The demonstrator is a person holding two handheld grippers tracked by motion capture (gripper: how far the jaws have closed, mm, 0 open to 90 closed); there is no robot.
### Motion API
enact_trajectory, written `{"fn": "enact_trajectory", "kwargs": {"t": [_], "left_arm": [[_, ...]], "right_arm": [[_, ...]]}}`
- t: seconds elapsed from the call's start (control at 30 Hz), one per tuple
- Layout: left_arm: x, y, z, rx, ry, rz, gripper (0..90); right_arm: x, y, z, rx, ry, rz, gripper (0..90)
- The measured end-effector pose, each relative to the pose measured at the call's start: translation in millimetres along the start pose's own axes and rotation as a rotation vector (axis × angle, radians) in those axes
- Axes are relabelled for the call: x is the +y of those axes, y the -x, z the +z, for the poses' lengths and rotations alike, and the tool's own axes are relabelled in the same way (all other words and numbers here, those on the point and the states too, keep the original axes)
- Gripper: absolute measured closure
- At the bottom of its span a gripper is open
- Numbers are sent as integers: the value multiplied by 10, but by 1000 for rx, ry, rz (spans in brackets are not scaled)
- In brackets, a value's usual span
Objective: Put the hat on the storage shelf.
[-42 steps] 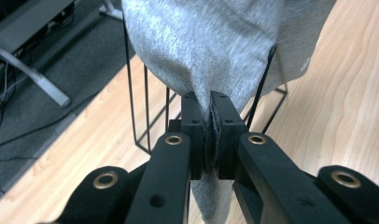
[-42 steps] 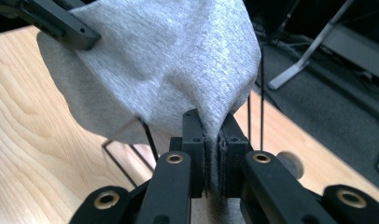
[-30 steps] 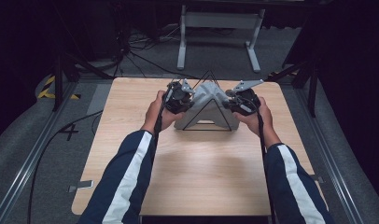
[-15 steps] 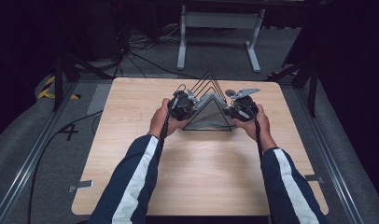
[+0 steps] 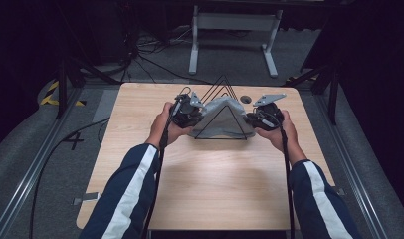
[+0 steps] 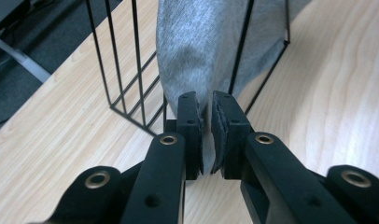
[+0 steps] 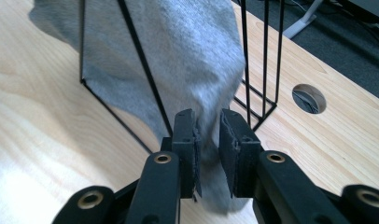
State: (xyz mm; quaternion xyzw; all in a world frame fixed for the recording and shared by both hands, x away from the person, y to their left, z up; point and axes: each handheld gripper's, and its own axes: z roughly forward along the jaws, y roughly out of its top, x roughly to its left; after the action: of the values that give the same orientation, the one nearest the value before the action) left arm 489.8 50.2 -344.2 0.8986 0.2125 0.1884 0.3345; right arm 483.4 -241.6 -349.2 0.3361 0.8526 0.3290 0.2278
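The left gripper (image 6: 205,126), black matte plastic with brass-ringed pivot holes and ribbed pads, has just been opening; a thin edge of the soft grey knitted cloth (image 6: 201,51) sits between its pads, which stand slightly apart with a narrow gap showing on the right-hand pad's side. The right gripper (image 7: 207,140), of the same build, has also just been opening; its pads stand a little wider, and a fold of the same cloth (image 7: 178,56) hangs loosely between them without being pressed.

The cloth, fine and slightly fuzzy in texture, is draped over the black thin-wire triangular rack (image 5: 221,112), whose straight rods meet in a peak and in sharp lower corners. In the high view the left gripper (image 5: 186,110) and right gripper (image 5: 263,115) flank the rack's two lower corners, and the cloth (image 5: 222,119) hangs down both sloped sides.

The rack stands on the pale wood-grain rectangular tabletop (image 5: 205,179), toward its far edge. A small round cable hole (image 5: 246,99) lies just beside the rack. No writing can be read on any of these.
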Motion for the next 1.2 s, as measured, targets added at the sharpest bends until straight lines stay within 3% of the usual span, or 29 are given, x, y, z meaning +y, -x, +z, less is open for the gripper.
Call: {"fn": "enact_trajectory", "kwargs": {"t": [0.27,0.47,0.67,0.87,1.0,1.2], "left_arm": [[-170,52,-309,-57,-36,62,789],[-346,105,-468,-65,-50,86,736],[-626,183,-623,-36,-85,106,626],[-929,258,-755,-1,-105,93,507],[-1208,306,-843,7,-131,57,424],[-1479,354,-950,9,-125,21,366]], "right_arm": [[-55,-59,-257,26,-29,-44,734],[-130,-125,-387,43,-45,-68,702],[-236,-183,-501,53,-56,-84,635],[-387,-212,-603,52,-66,-80,540],[-528,-226,-678,33,-67,-86,491],[-709,-253,-743,26,-62,-84,451]]}}
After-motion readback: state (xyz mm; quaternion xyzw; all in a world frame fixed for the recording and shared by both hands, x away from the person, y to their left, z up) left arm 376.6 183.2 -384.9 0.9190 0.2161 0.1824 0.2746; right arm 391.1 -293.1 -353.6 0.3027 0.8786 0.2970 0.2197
